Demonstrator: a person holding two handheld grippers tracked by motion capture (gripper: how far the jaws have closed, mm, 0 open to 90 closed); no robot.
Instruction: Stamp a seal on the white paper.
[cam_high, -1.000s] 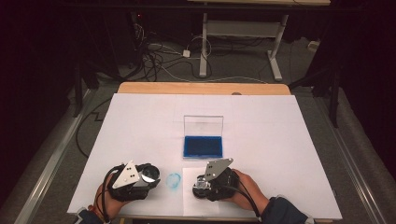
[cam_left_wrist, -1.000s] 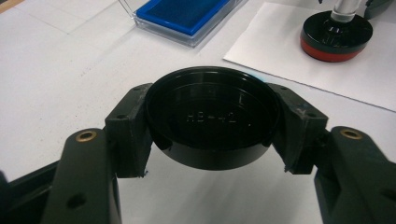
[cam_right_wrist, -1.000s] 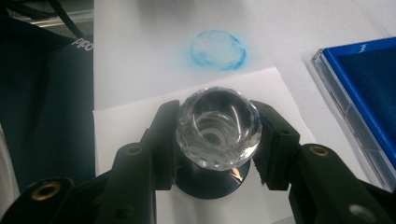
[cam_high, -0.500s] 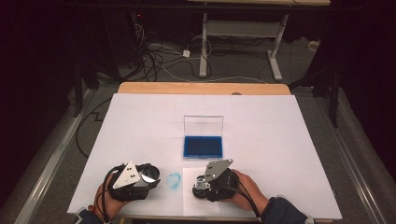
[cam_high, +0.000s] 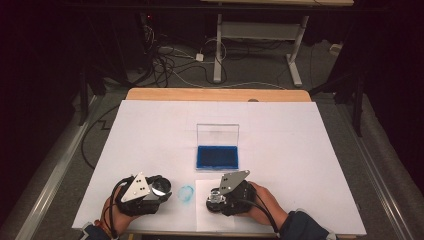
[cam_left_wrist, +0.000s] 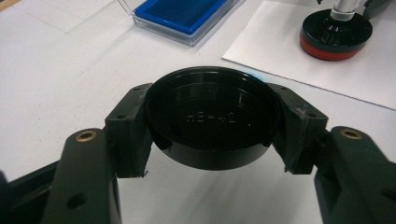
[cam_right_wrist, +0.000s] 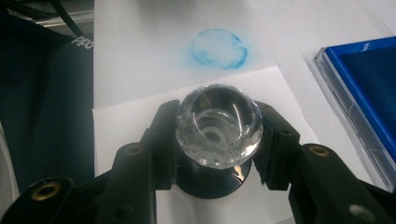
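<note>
Step in hand, as judged: stamping. Stamp already uncapped, ink pad box open, one print on the desk.

L tool (cam_left_wrist: 212, 128) was clamped on the black round cap (cam_left_wrist: 212, 123), pads (cam_left_wrist: 133, 126) pressed to its sides, cap's hollow side facing the camera, lower centre of the left gripper view. In the high view it sat at lower left (cam_high: 159, 187).

R tool (cam_right_wrist: 215, 140) was closed on the stamp (cam_right_wrist: 217, 126) just under its clear faceted knob; black base stood on the paper sheet (cam_right_wrist: 135, 126), lower centre of frame. In the high view, R tool at lower centre-right (cam_high: 216, 197).

Ink pad box (cam_high: 217, 156), lid up, blue pad exposed, mid-frame, well apart from both tools. Blue round print (cam_high: 186, 194) lay on the desk (cam_high: 300, 150) between the tools.

Next, prob.: lift stamp straight up, check the mark on the sheet. Re-ink at pad if faint, else bring cap and base together. Needs cap kept level, centred over the base.
</note>
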